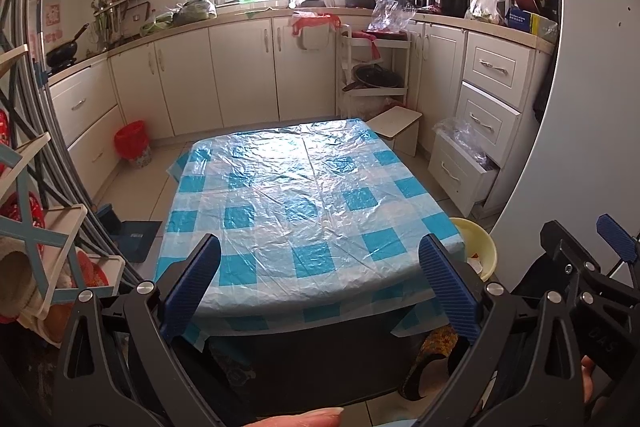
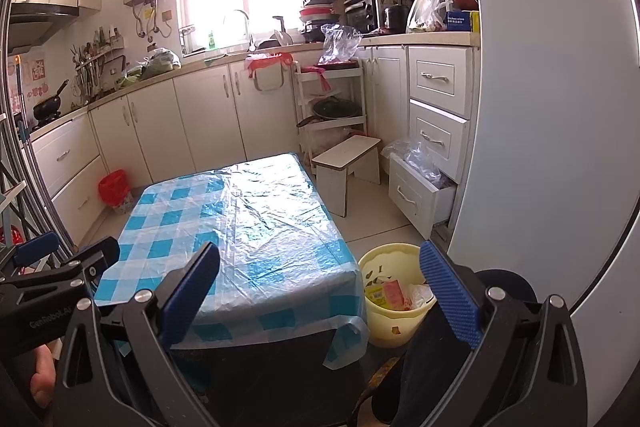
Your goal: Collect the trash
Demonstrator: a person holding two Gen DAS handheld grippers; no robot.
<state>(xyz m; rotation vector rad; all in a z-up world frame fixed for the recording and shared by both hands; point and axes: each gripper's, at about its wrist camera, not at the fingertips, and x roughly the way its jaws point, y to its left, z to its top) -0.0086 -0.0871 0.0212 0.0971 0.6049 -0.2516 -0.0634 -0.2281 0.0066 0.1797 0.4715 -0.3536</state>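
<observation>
Both grippers, left [image 1: 320, 283] and right [image 2: 320, 287], are held with jaws wide apart, nothing gripped. No trash is seen on the checked worktop [image 1: 304, 195]. Wrappers are already collected in the yellow bin [image 2: 394, 297] just beside it; task judged nearly complete.

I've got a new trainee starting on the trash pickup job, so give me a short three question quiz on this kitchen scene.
1. True or false: both claws, left claw and right claw, are open and carry nothing.
2. Where does the yellow bin stand? A) on the table B) on the floor at the table's right corner C) on the white stool
3. What covers the table?

Key: 1 true. 2 B. 3 a blue and white checked plastic cloth; nothing lies on it.
</observation>
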